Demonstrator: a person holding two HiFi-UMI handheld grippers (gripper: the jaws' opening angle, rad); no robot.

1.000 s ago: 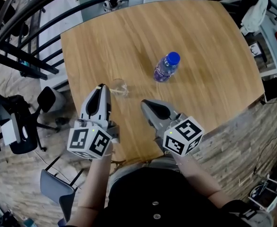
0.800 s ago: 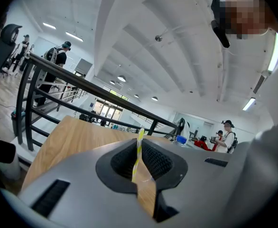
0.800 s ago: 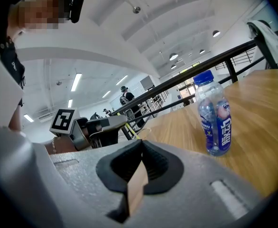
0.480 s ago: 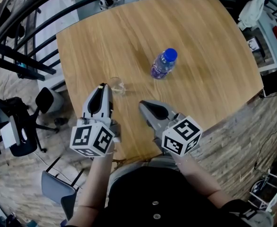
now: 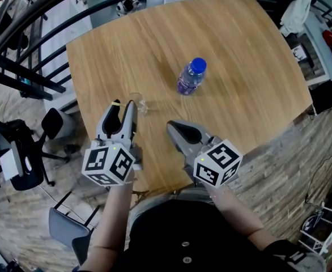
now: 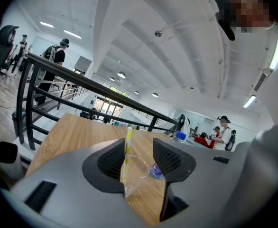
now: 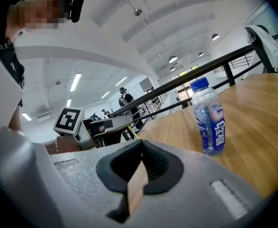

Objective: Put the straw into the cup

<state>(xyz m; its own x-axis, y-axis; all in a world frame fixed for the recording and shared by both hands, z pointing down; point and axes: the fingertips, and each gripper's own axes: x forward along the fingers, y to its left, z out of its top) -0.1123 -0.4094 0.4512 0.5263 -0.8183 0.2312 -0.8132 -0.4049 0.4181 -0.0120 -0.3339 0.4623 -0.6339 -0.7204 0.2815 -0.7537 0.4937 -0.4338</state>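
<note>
Wooden table (image 5: 239,50), railing (image 6: 82,85) behind. Left gripper (image 6: 140,156) jaws opening, striped straw (image 6: 128,144) upright between them, at the clear cup (image 6: 136,166) near table's left edge. Right gripper (image 7: 142,148) closed, empty.

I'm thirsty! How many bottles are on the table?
1. The bottle stands upright near the middle of the table, beyond the cup. No other bottle shows in any view.
</note>
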